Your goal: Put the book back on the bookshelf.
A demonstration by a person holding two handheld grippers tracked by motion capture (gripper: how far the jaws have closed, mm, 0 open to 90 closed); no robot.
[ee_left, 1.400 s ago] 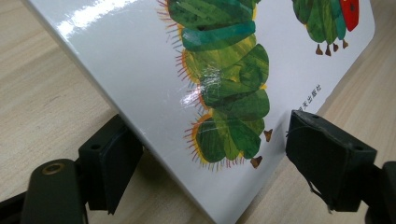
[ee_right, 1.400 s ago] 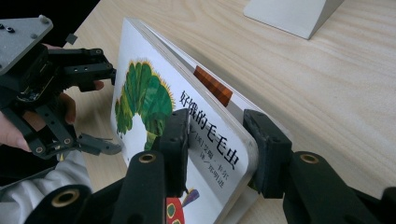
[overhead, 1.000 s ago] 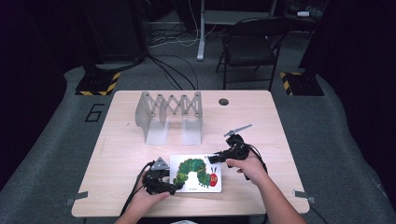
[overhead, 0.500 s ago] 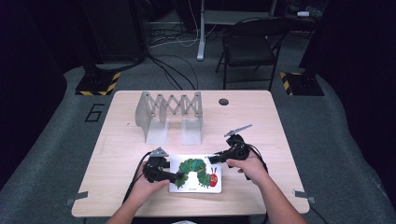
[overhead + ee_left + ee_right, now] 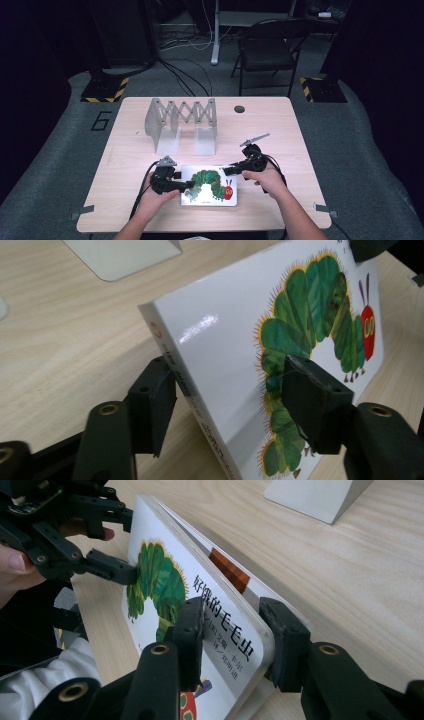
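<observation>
The book [image 5: 235,335] has a glossy, smooth white board cover that throws back a bright glare spot, and its thick stiff pages [image 5: 235,572] look like card with a rounded corner. Both the left claw [image 5: 227,405] and the right claw [image 5: 232,640] look like matt black plastic, slightly grainy, with small brass-coloured metal rings set in them. The desk [image 5: 130,150] is pale wood-grain, smooth with a dull sheen, the rack [image 5: 181,119] on it is matt light grey and looks like plastic, and the floor [image 5: 55,165] is grey carpet, rough in texture.
</observation>
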